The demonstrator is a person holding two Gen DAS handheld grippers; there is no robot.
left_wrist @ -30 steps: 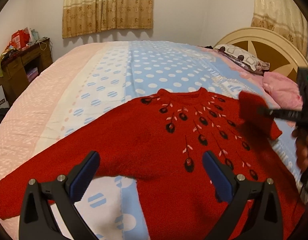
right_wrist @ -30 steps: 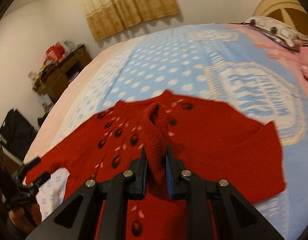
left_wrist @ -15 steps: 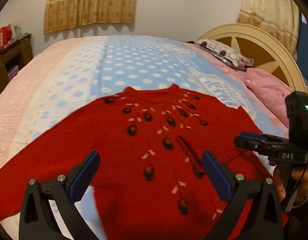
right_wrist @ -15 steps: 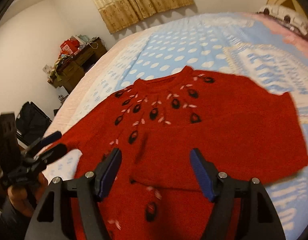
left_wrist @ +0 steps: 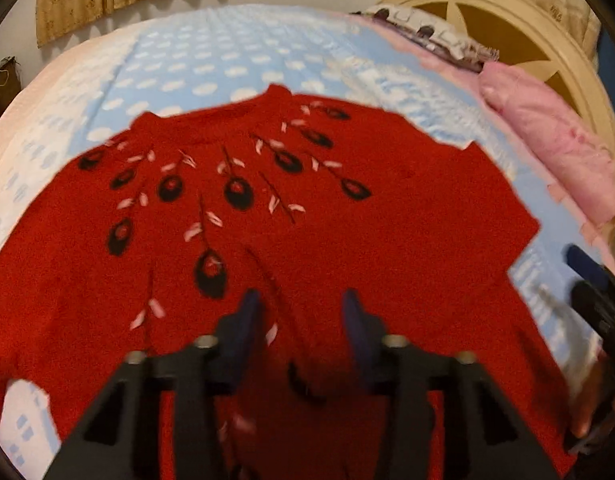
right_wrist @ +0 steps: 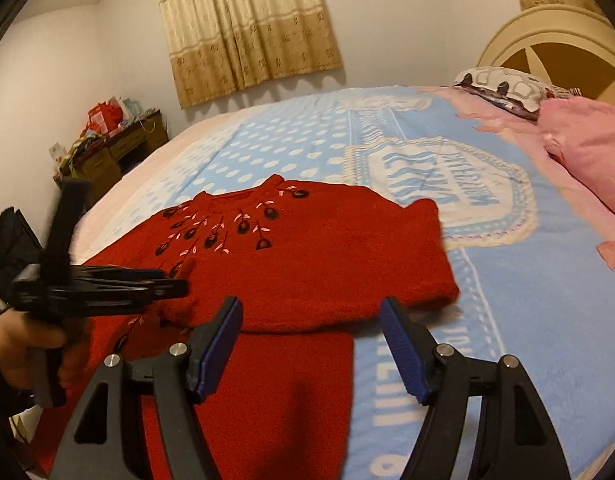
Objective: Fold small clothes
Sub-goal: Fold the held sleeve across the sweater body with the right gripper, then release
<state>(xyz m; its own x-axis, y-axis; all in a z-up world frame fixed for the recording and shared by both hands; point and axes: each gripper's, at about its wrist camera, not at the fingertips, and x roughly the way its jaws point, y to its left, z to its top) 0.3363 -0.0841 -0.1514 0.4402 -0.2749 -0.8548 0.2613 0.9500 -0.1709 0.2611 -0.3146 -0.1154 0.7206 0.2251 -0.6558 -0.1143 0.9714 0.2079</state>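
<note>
A red sweater [right_wrist: 307, 264] is spread front-up on the bed [right_wrist: 487, 280], its neckline turned toward the curtained wall [right_wrist: 247, 28] and its right sleeve folded across the chest. Seen from the sweater, the headboard [right_wrist: 555, 36] and a pink pillow [right_wrist: 587, 148] lie to the right, and a cluttered wooden desk [right_wrist: 119, 144] stands beyond its left shoulder. The left gripper [left_wrist: 303, 320] is held low over the lower front of the sweater; its jaws have just been closing and now stand partly apart, with knit seen in the gap, though the blur leaves it uncertain whether the blue pads [left_wrist: 247, 320] press on any cloth. The right gripper [right_wrist: 311, 344] is held above the folded sleeve's lower edge, near the sweater's right side; its jaws have just been opening and stand wide, nothing being clamped between them. A hand [right_wrist: 23, 344] is seen on the left gripper's handle.
</note>
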